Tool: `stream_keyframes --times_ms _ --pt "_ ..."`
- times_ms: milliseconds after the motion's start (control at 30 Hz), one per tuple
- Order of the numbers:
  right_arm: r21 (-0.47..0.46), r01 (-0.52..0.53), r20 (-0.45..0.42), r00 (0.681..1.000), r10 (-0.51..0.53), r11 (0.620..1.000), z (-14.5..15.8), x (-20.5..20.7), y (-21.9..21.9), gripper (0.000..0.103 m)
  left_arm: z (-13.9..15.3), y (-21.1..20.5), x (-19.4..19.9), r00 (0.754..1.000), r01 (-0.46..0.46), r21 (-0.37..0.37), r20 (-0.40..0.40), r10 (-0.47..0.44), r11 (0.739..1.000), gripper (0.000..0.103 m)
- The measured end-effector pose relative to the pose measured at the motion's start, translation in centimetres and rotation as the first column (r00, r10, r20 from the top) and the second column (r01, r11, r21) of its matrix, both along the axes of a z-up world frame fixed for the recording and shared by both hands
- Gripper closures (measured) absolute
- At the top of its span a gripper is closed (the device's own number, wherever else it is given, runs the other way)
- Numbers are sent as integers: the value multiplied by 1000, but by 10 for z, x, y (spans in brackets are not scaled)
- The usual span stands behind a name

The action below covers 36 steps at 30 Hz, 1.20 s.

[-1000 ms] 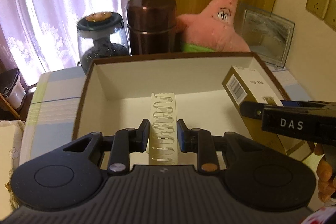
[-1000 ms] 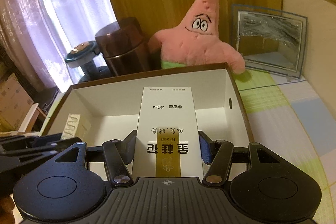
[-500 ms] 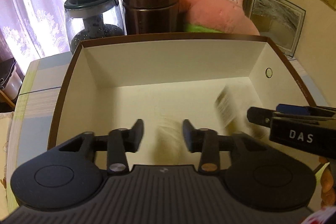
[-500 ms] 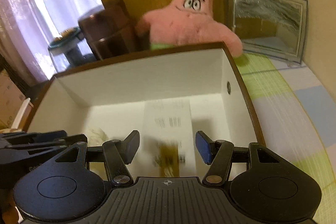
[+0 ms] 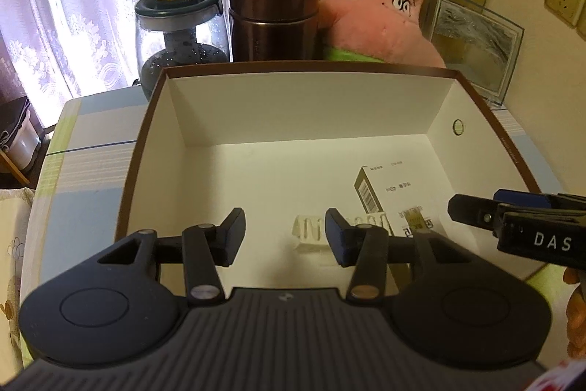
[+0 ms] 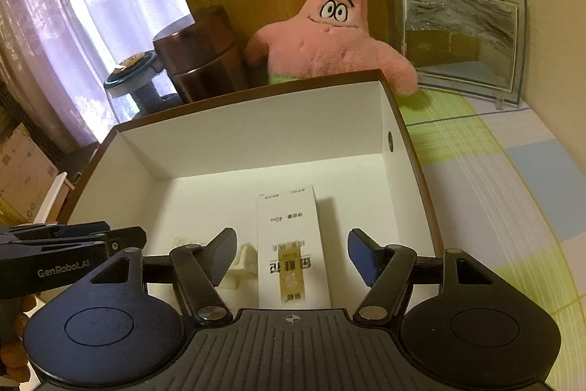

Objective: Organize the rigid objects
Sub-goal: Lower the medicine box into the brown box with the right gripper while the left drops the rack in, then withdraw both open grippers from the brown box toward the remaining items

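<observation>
Two things now lie loose on the floor of the open box [image 5: 154, 120], low in frame, the white carton [image 6: 291, 244] and cream clip strip [image 5: 309, 233], because left gripper [image 5: 284, 233] and right gripper [image 6: 291, 253] have just been opening and hang spread, pinching nothing.

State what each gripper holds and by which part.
Nothing. The left gripper and right gripper are open; the white carton and cream rack lie in the box.
</observation>
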State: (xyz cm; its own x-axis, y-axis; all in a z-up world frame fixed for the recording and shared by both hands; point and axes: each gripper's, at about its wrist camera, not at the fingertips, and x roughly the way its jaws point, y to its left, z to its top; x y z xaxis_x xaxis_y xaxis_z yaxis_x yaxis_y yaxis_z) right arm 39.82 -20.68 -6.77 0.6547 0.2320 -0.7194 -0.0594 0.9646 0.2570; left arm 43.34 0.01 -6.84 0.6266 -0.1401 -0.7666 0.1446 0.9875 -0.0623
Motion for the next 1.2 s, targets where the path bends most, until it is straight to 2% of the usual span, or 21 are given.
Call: stream_keyframes --times_ms 667,1200 --pt "31 -36 54 998 34 999 37 -79 -12 38 41 27 -93 998 -30 -55 46 32 998 60" --pt "37 -64 36 997 63 997 38 -159 -12 38 44 33 -171 999 -26 -54 31 27 998 60"
